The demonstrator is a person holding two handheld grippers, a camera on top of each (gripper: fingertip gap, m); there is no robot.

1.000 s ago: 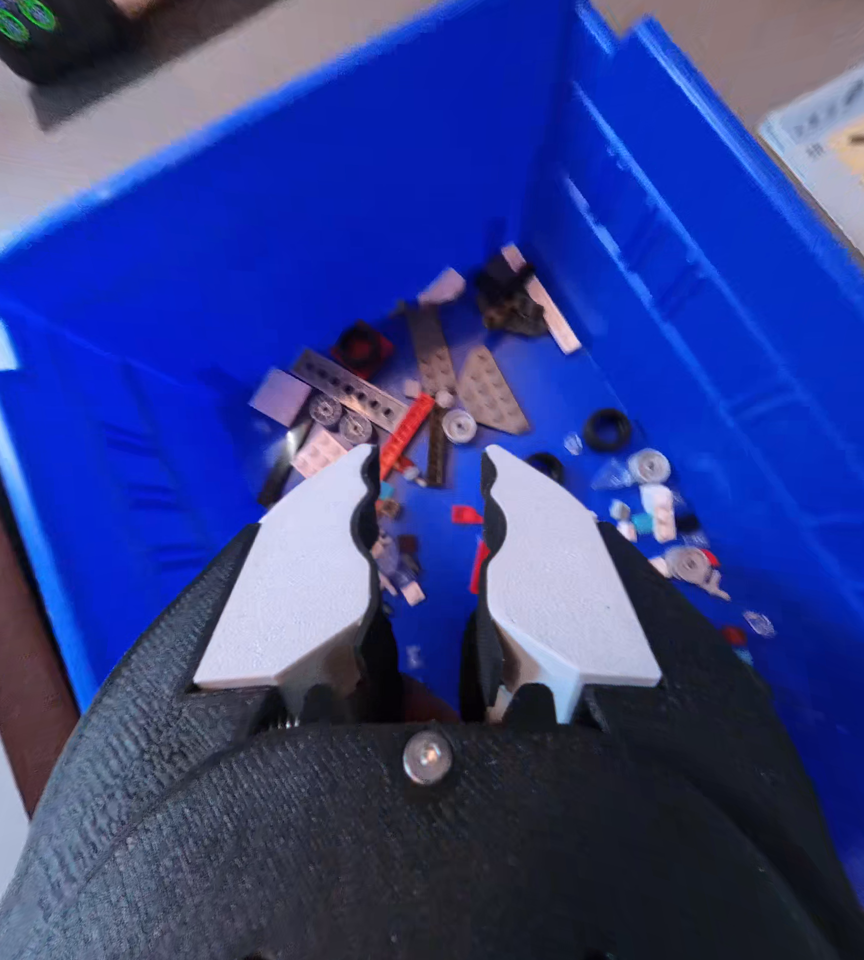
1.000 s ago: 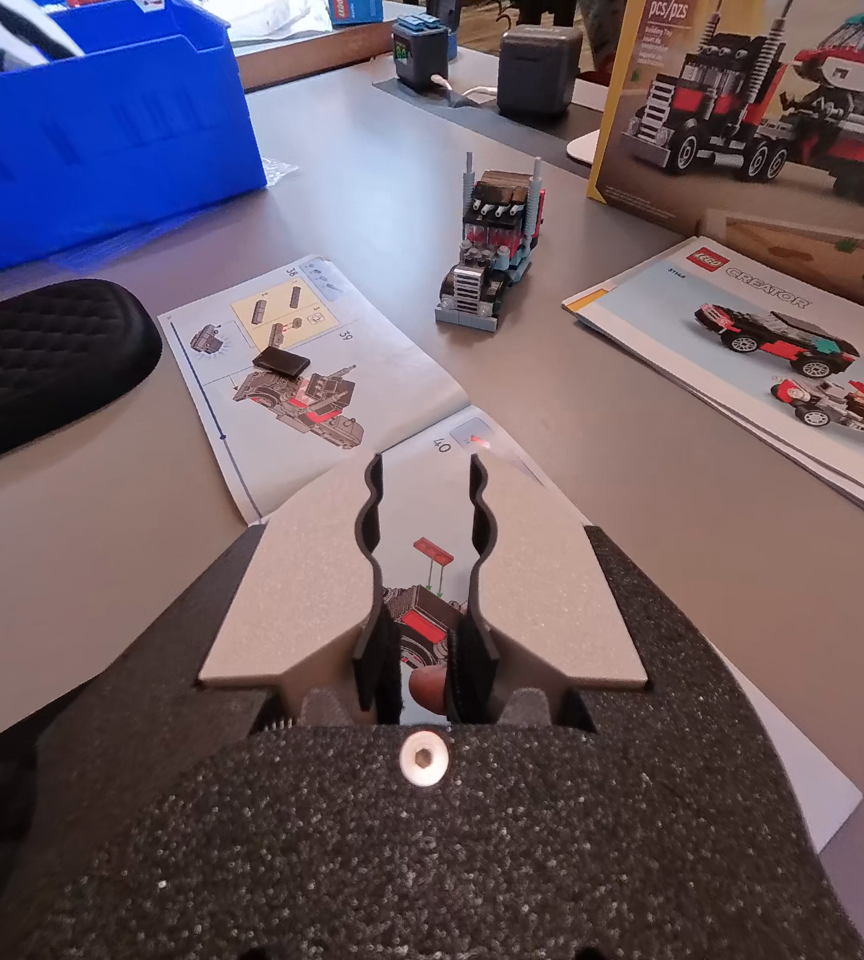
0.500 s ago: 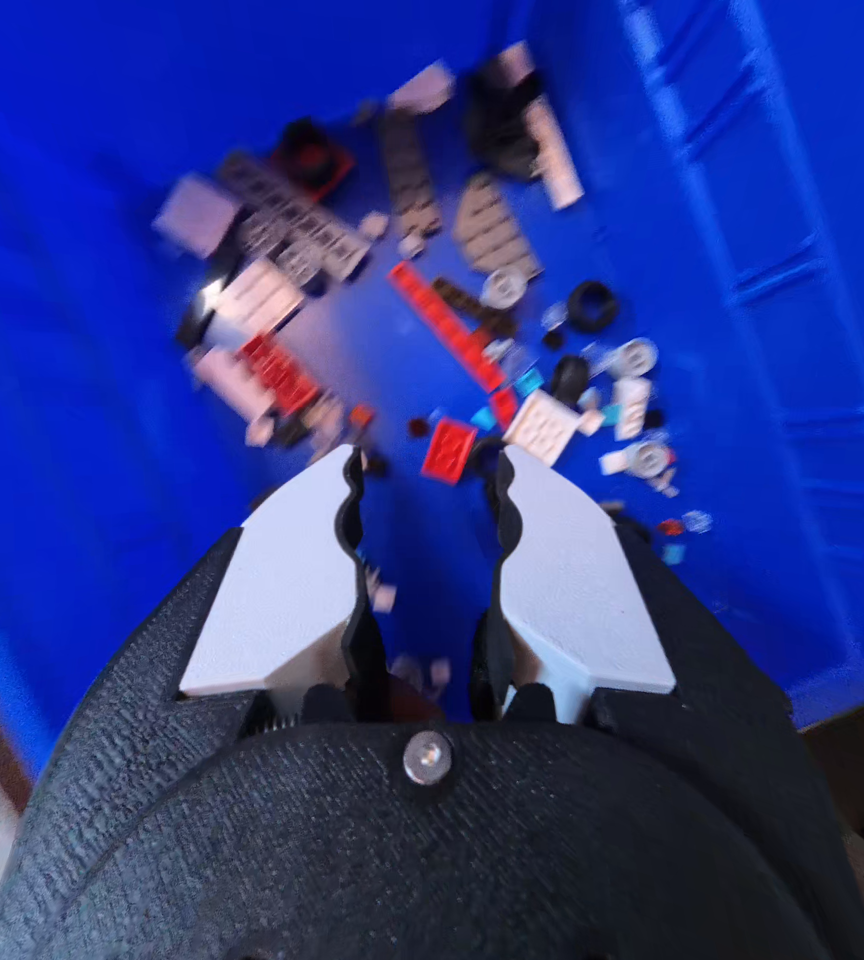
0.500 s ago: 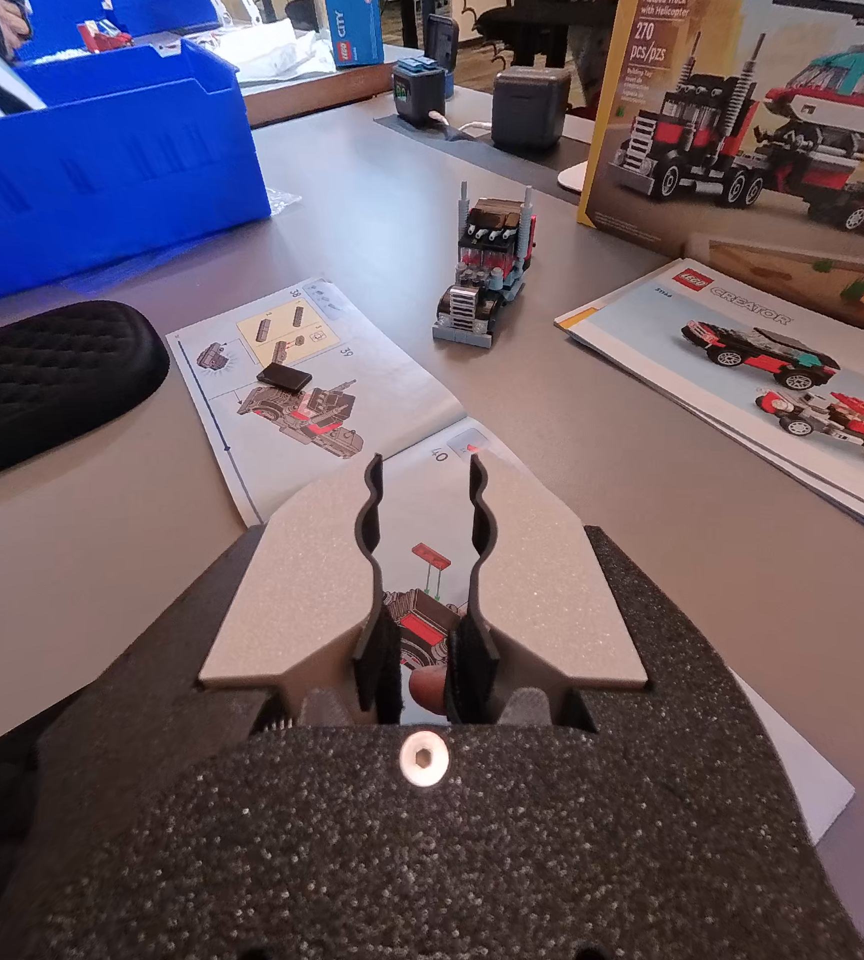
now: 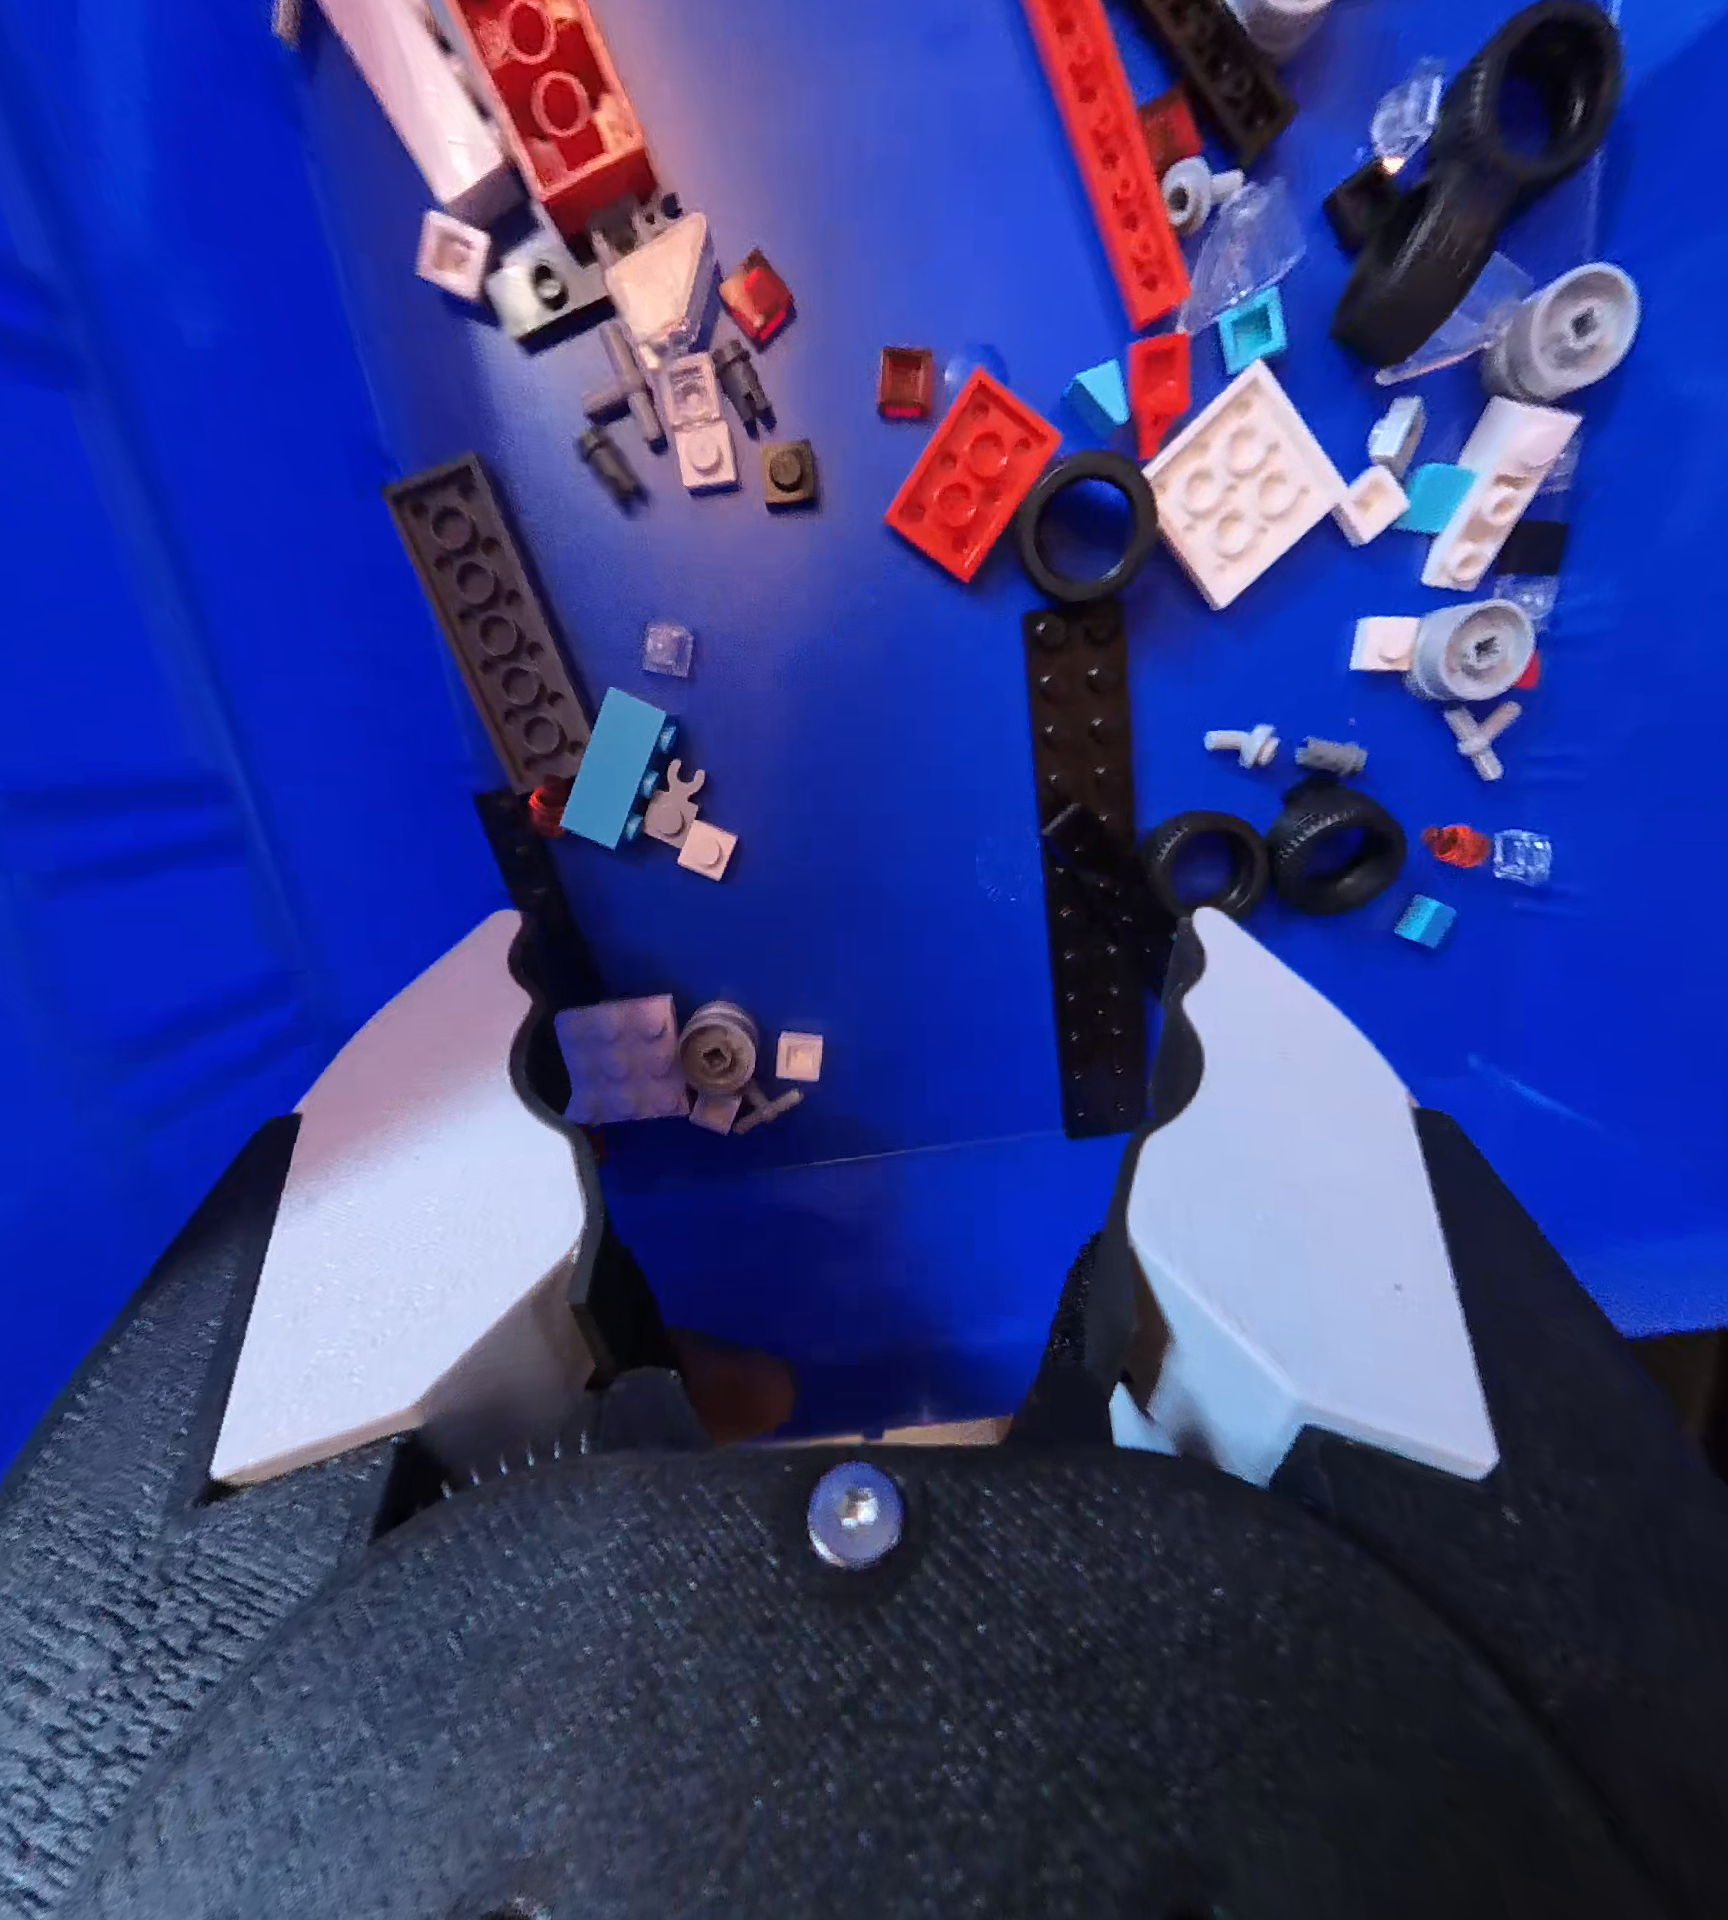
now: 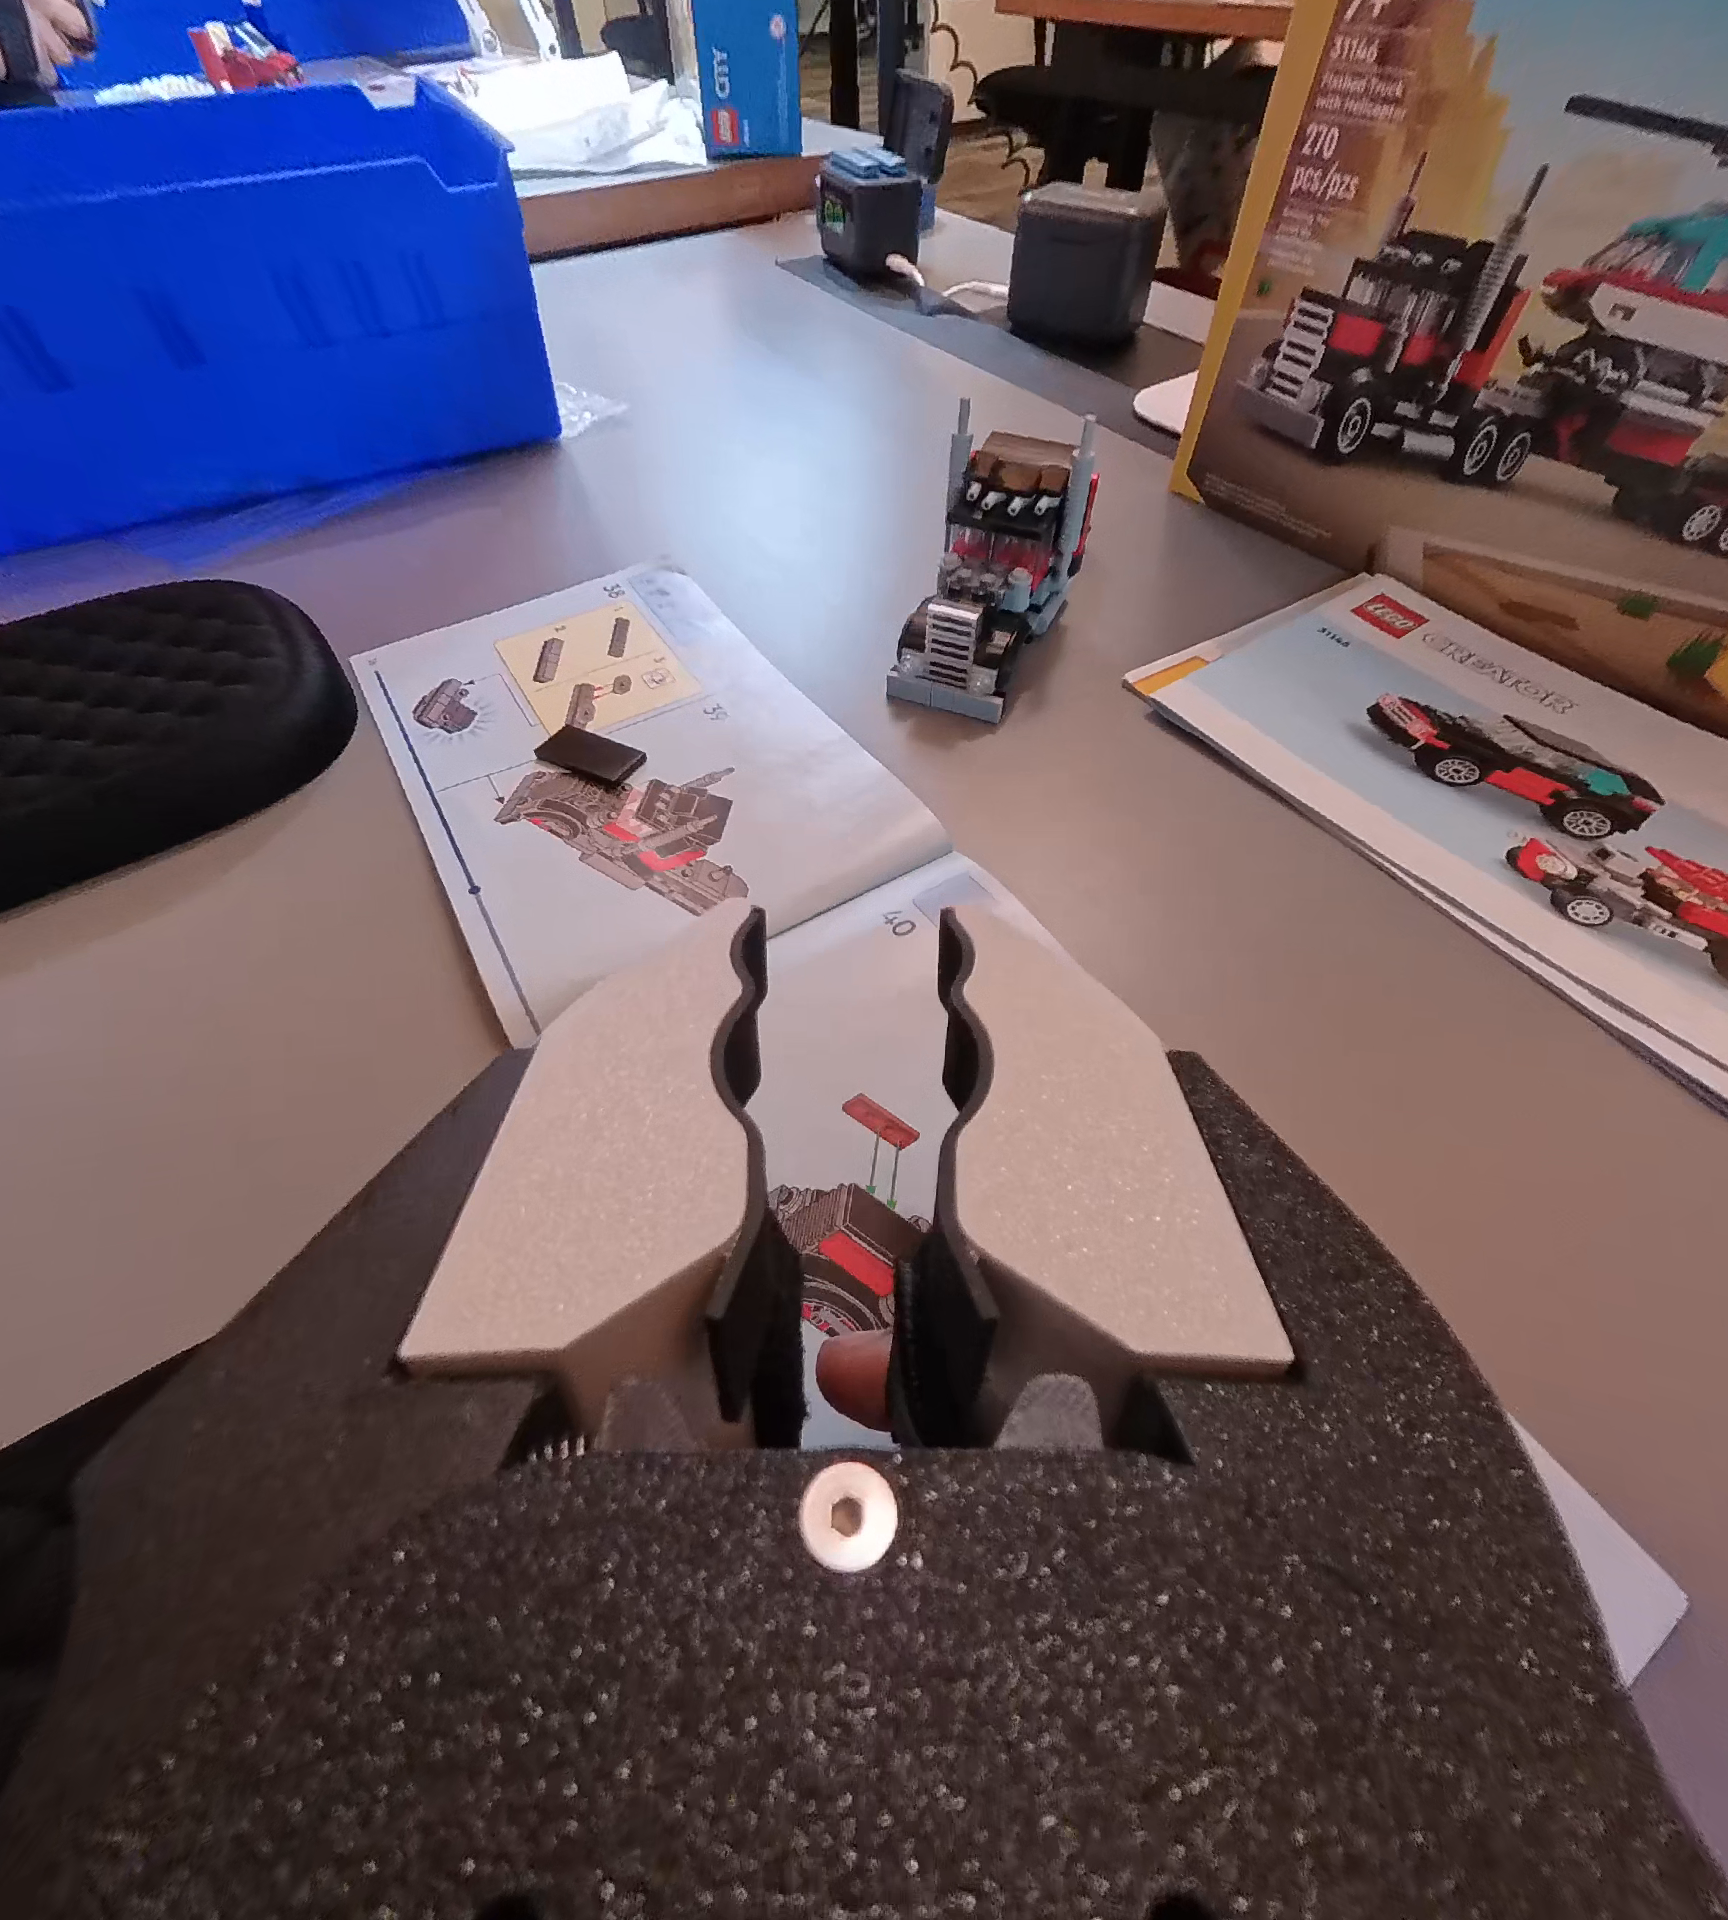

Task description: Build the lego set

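Note:
My left gripper (image 5: 855,940) is wide open and empty, low inside the blue bin (image 5: 164,623), over loose lego pieces. A long black plate (image 5: 1088,873) lies by its right finger. A red 2x3 plate (image 5: 974,473), a white square plate (image 5: 1239,483), a long red plate (image 5: 1114,166), tyres (image 5: 1338,844) and grey wheels lie beyond. My right gripper (image 6: 852,920) is open and empty, hovering over the open instruction booklet (image 6: 652,748). A small black tile (image 6: 590,752) rests on the booklet. The partly built truck cab (image 6: 995,592) stands on the table beyond.
The blue bin (image 6: 216,312) stands at the far left in the right wrist view. A black padded rest (image 6: 91,717) lies left of the booklet. A second booklet (image 6: 1525,831) and the set's box (image 6: 1525,312) are at the right. Two dark devices (image 6: 1083,265) sit at the back. Tip to tip, the grippers are about 55 cm apart. The left gripper is farther from the small black tile (image 6: 590,752), some 35 cm, than the right, some 15 cm. From the right gripper's tips to the partly built truck cab (image 6: 995,592) is close to 15 cm.
My left gripper has dropped deep into the bin, close above the pieces, and its jaws have opened wide. The right gripper has shifted only slightly.

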